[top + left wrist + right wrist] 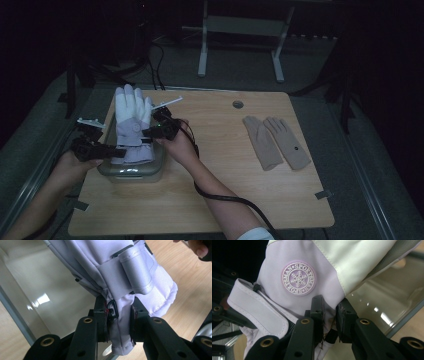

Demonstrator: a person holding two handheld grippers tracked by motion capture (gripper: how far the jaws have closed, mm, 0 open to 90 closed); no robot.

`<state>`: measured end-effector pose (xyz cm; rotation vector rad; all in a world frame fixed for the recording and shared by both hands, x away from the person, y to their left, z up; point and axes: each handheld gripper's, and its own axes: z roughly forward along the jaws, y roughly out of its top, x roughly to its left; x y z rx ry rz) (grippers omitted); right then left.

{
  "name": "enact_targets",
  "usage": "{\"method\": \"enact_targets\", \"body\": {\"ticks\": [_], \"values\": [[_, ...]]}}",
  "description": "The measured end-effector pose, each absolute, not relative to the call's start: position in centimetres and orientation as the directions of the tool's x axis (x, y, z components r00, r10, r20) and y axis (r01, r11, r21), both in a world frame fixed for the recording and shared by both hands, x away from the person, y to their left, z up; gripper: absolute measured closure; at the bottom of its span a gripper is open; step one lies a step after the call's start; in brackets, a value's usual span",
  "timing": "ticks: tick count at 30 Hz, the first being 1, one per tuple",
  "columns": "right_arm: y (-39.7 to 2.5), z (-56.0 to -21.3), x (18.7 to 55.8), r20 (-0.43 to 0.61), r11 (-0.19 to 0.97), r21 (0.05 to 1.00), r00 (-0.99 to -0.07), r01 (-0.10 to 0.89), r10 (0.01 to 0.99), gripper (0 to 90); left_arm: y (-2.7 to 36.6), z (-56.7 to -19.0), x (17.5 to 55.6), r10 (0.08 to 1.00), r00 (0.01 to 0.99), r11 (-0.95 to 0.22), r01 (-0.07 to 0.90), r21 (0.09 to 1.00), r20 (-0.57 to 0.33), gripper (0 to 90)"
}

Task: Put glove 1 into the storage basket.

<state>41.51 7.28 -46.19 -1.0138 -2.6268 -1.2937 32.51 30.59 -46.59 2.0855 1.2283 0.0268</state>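
A lilac and white ski glove is held over a clear glass container that stands at the left of the wooden worktop; its white fingers point away from the person and reach past the container's far rim, while its cuff hangs above the container's near half. The left hand-held gripper comes in from the left and is clamped on the cuff; in the left gripper view its two black jaws pinch a fold of lilac fabric at the cuff's hem, with a small dark ring caught just beside the left jaw, and a grey strap crosses the glove above. The right hand-held gripper meets the glove from the other side, near the wrist; in the right gripper view its jaws are closed on the fabric's edge just below a round badge with a snowflake and the word SPORTSMAN, where lilac cloth joins a cream panel; a lilac cuff tab lies to the left of the jaws. The container's glass floor and wall show behind the glove. Well apart, at the right of the worktop, a pair of beige knit gloves lies flat side by side, touching; a round grommet hole sits near the far edge.
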Motion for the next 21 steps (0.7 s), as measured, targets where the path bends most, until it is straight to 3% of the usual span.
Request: {"method": "enact_targets", "body": {"ticks": [14,21], "values": [[8.2,-49.7,40.9,0.293,0.507,0.598,-0.758,0.620,0.582,77.6,30.6,-49.8,32.9,0.777,0.490,-0.282,0.832,0.478,-0.396,68.8],[9.0,-50.8,41.0,0.251,0.560,0.539,-0.754,0.630,0.607,77.5,29.9,-50.5,33.3,0.809,0.470,-0.307,0.849,0.430,-0.353,65.5]]}}
